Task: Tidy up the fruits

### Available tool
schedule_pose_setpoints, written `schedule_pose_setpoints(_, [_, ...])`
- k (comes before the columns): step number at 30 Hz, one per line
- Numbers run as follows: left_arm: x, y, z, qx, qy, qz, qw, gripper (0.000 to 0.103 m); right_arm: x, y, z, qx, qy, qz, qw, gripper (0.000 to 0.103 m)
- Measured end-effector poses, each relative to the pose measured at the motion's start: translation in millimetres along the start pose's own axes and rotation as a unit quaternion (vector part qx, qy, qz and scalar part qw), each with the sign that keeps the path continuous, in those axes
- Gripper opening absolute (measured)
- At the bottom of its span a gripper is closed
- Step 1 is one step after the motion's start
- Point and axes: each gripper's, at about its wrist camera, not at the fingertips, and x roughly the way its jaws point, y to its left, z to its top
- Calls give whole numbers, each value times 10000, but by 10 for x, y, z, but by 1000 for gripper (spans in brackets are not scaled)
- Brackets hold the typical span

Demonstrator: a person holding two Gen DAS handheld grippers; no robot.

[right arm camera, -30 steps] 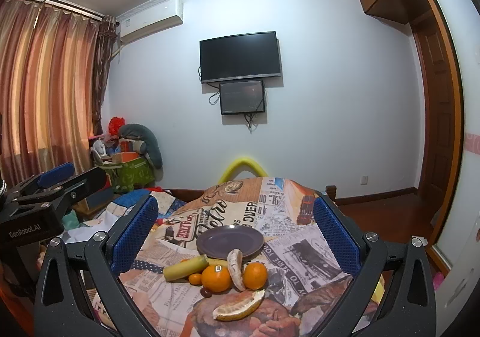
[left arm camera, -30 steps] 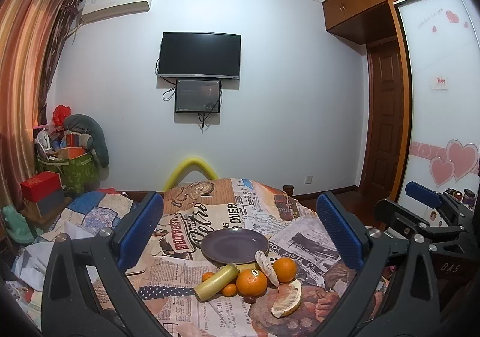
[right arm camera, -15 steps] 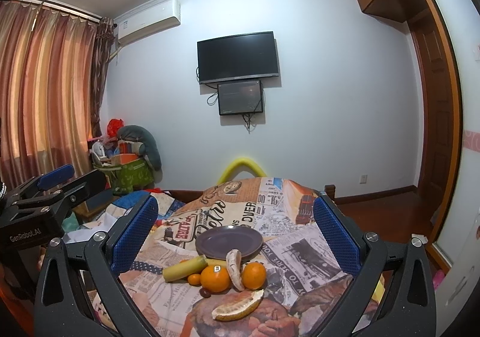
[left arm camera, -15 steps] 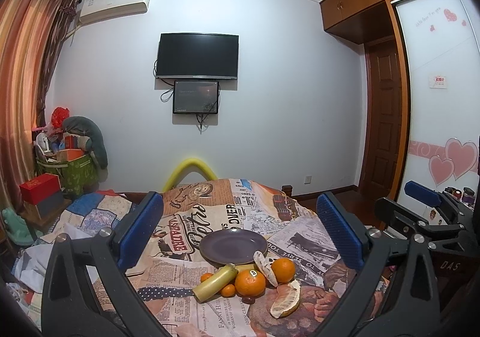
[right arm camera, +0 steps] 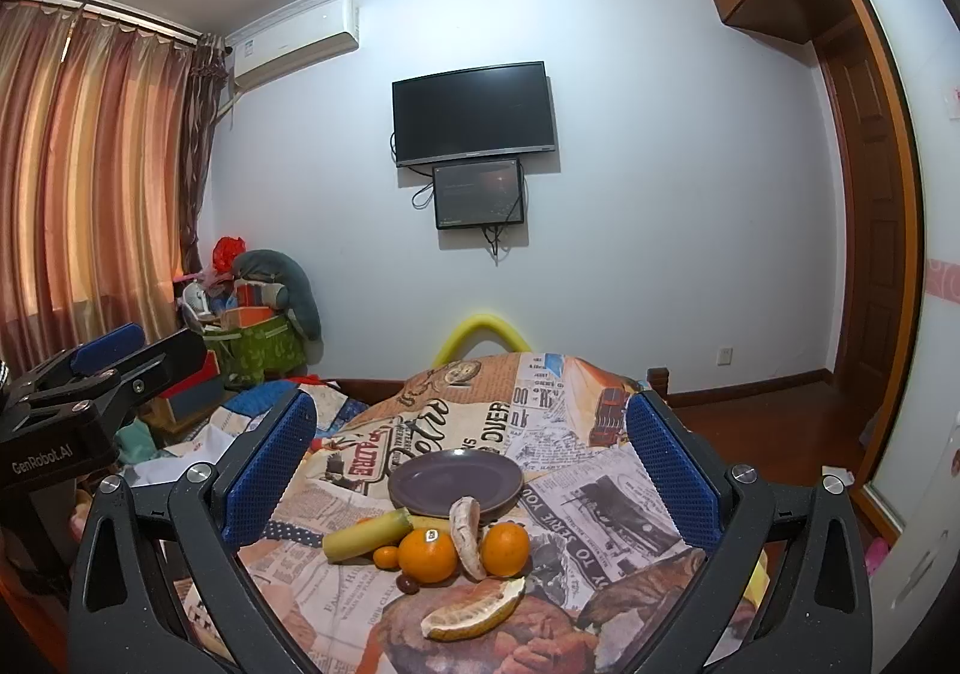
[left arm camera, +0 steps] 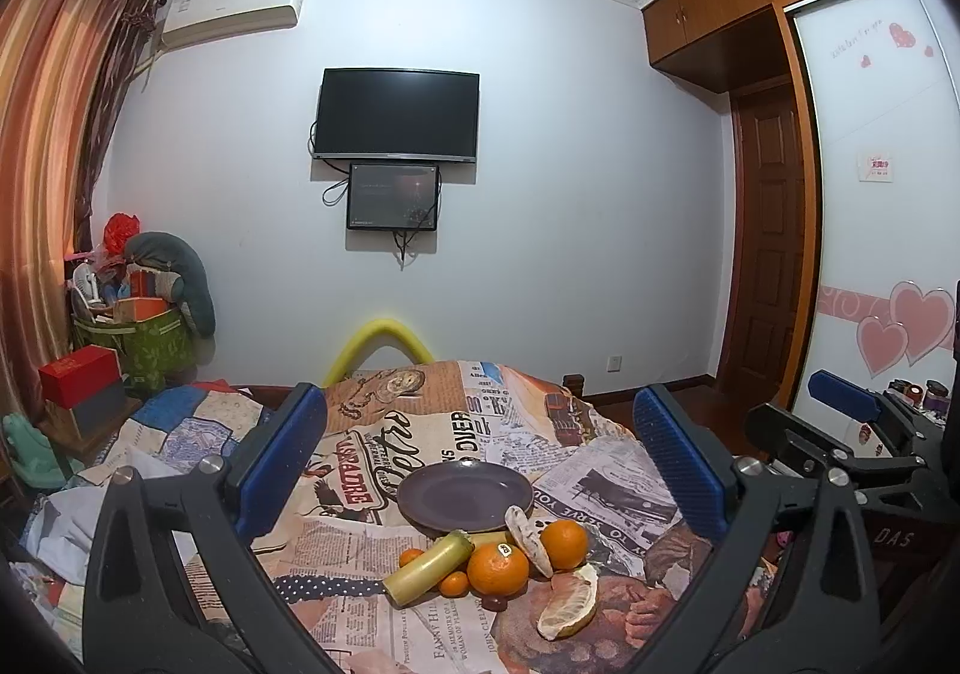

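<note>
Sitting in a loose cluster at lower centre of both views, on a table draped in a newspaper-print cloth [left arm camera: 420, 434]: the fruit. Lying at the middle, a large orange [left arm camera: 498, 569] with a small sticker, touching a second orange [left arm camera: 564, 544] to its right, with a pale dried slice [left arm camera: 528, 539] leaning upright between them. Resting at the left of the pile, a yellow-green banana [left arm camera: 429, 565], tilted, with two small tangerines [left arm camera: 454, 584] beside it, one just below and one behind. Lying nearest the bottom edge, a peeled pomelo wedge [right arm camera: 474, 608], slightly apart from the oranges, with a small dark fruit [right arm camera: 409, 585] just to its upper left. Standing directly behind the cluster, toward frame centre, a dark purple plate [left arm camera: 465, 494] holding nothing, its near rim touching or almost touching the banana.

Framing the fruit from the bottom corners, the left gripper [left arm camera: 480, 464] hovering with blue pads spread wide, gripping nothing. Likewise the right gripper [right arm camera: 471, 464], fingers wide apart and holding nothing, well above the cloth.

Hanging on the white wall at upper centre, a black television [left arm camera: 397, 114] with a smaller screen [left arm camera: 393, 197] beneath. Filling the left edge, striped orange curtains [right arm camera: 90, 164].
</note>
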Motion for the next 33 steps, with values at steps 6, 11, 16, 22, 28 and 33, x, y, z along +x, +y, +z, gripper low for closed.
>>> schedule_pose_setpoints(6, [13,21,-6,-41,16,16,10000,103,1,-11,1,10,1,21,10000,103])
schedule_pose_setpoints(11, [8,39,-11,-47,6,10,10000,103,-8,-8,12,28,-1,25,10000,103])
schedule_pose_setpoints(16, [11,42,-16,1,16,20,10000,103,-5,-13,12,32,0,27,10000,103])
schedule_pose_setpoints(22, [9,30,-31,12,25,30,10000,103,-6,-14,12,45,1,20,10000,103])
schedule_pose_setpoints(28, [27,25,-40,16,38,25,10000,103,-3,-21,14,50,14,35,10000,103])
schedule_pose_setpoints(33, [54,43,-49,26,72,11,10000,103,8,-23,21,48,17,52,10000,103])
